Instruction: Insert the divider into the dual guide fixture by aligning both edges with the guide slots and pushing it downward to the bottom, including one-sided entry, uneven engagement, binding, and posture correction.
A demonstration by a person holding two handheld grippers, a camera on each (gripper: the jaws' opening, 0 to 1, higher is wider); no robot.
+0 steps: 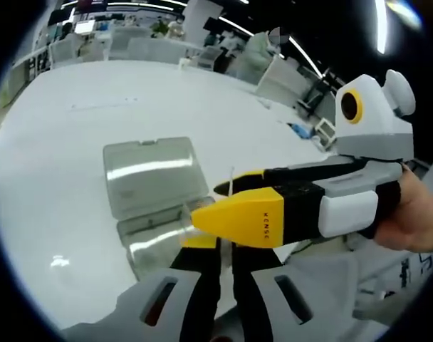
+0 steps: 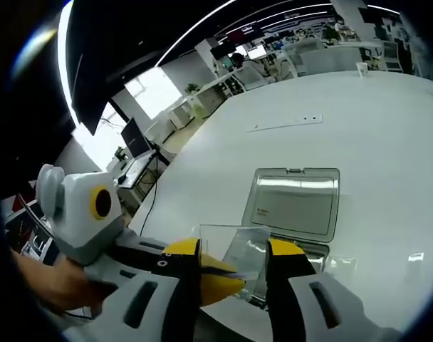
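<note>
Your left claw (image 1: 215, 246) rises from the near edge of the left gripper view with its two black jaws close together, and whether anything sits between the tips is hidden behind your right claw, so I cannot tell if it is gripping. Your right claw (image 1: 220, 203) comes in from the right of that view, yellow-tipped and lying across the front of the left one, with your hand (image 1: 416, 214) wrapped round its grey body. Between the right claw's two jaws a thin pale edge stands up, which looks like the divider (image 1: 231, 182) seen end on. In the right gripper view, the right claw (image 2: 234, 260) has its jaws well apart, and the clear divider (image 2: 234, 249) sits between them as a see-through sheet; I cannot tell whether either jaw is touching it. The left claw (image 2: 216, 281) enters that view from the left, its yellow tip reaching in under the sheet, held by your other hand (image 2: 53, 285). Just beyond the claws, the clear fixture (image 1: 156, 189) rests on the white bench (image 1: 74, 142), its hinged lid lying open and flat on the far side; the same fixture (image 2: 295, 203) is in the right gripper view. The divider is above the fixture's near part, and how far it has entered the slots is not visible.
</note>
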